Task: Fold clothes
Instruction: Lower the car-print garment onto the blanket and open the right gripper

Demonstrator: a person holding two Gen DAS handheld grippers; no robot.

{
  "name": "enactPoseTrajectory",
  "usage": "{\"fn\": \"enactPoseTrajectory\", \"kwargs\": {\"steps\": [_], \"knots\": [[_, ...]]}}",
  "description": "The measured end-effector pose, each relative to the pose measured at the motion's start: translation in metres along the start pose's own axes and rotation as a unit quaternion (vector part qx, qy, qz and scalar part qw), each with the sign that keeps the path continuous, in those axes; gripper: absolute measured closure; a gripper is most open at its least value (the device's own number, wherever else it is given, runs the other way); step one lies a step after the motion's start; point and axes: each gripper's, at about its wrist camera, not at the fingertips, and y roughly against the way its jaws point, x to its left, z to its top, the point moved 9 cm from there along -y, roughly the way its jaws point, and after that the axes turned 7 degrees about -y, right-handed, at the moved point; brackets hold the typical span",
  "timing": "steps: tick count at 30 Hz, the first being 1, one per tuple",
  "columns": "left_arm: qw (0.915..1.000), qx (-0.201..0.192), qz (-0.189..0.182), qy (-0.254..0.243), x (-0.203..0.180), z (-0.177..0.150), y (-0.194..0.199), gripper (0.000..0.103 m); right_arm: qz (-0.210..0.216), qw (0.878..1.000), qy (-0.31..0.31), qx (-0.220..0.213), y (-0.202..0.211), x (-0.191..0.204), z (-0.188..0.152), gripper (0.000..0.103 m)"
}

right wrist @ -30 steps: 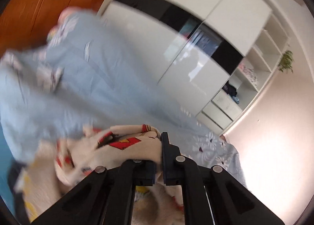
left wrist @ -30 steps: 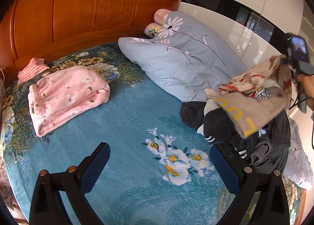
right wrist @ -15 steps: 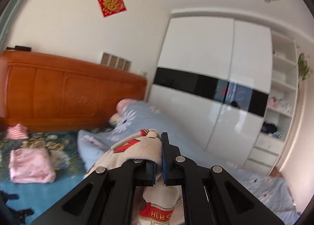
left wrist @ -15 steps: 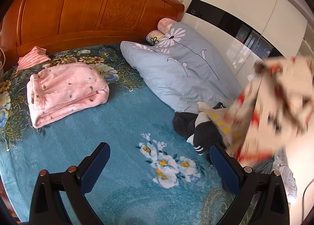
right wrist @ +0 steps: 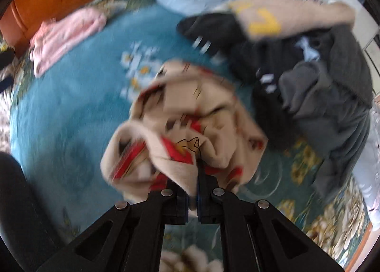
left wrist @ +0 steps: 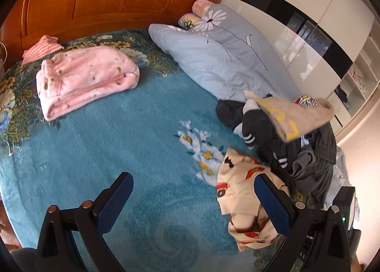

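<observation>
cream printed garment (right wrist: 190,129), pinched by right gripper (right wrist: 192,177) at frame centre: lay flat on blue blanket (right wrist: 71,105); left gripper (left wrist: 190,203) spread.

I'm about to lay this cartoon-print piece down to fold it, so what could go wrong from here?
1. The right tool pinches the cartoon-print garment at a single bunched spot, so it may land crumpled rather than flat.
2. The dark clothes pile lies right beside it; a trailing edge could drape onto the pile.
3. The left tool is open and holds nothing, so no second corner is controlled for spreading.
</observation>
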Motion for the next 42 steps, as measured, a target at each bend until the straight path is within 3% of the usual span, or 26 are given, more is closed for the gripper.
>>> {"fn": "enactPoseTrajectory", "kwargs": {"steps": [3, 7, 10, 12, 15, 21, 25, 28, 34, 39, 42], "knots": [[0.9999, 0.009, -0.009, 0.000, 0.007, -0.004, -0.006, 0.000, -0.001, 0.999, 0.032, -0.001, 0.016, 0.017, -0.008, 0.098], [0.9997, 0.007, -0.024, 0.006, 0.026, 0.009, -0.012, 0.000, -0.020, 1.000, 0.013, 0.008, 0.035, 0.015, 0.014, 0.097], [0.9993, 0.004, -0.036, 0.012, 0.045, 0.025, -0.019, 0.000, -0.071, 0.997, 0.003, 0.039, 0.044, 0.011, 0.022, 0.079], [0.9989, 0.005, -0.044, 0.016, 0.060, 0.038, -0.027, 0.000, -0.101, 0.994, 0.000, 0.051, 0.047, 0.012, 0.028, 0.051], [0.9968, 0.019, -0.078, 0.009, 0.070, 0.063, -0.039, 0.000, -0.128, 0.988, 0.006, 0.085, 0.036, 0.029, 0.045, 0.036], [0.9946, 0.042, -0.095, -0.008, 0.097, 0.087, -0.024, 0.000, -0.158, 0.974, -0.030, 0.162, 0.003, 0.066, 0.062, 0.036], [0.9923, 0.071, -0.101, 0.013, 0.110, 0.094, 0.001, 0.000, -0.186, 0.961, -0.018, 0.205, 0.027, 0.080, 0.044, 0.036], [0.9930, 0.057, -0.102, 0.017, 0.110, 0.112, 0.024, 0.000, -0.201, 0.953, -0.027, 0.224, 0.050, 0.078, 0.040, 0.036], [0.9936, 0.029, -0.109, 0.011, 0.099, 0.129, 0.023, 0.000, -0.217, 0.957, -0.077, 0.178, 0.091, 0.055, 0.063, 0.033], [0.9938, 0.029, -0.100, 0.040, 0.092, 0.100, -0.007, 0.000, -0.216, 0.962, -0.065, 0.153, 0.070, 0.039, 0.074, 0.032], [0.9943, 0.039, -0.089, 0.044, 0.077, 0.079, -0.024, 0.000, -0.194, 0.970, -0.051, 0.133, 0.051, 0.030, 0.066, 0.032]]}}
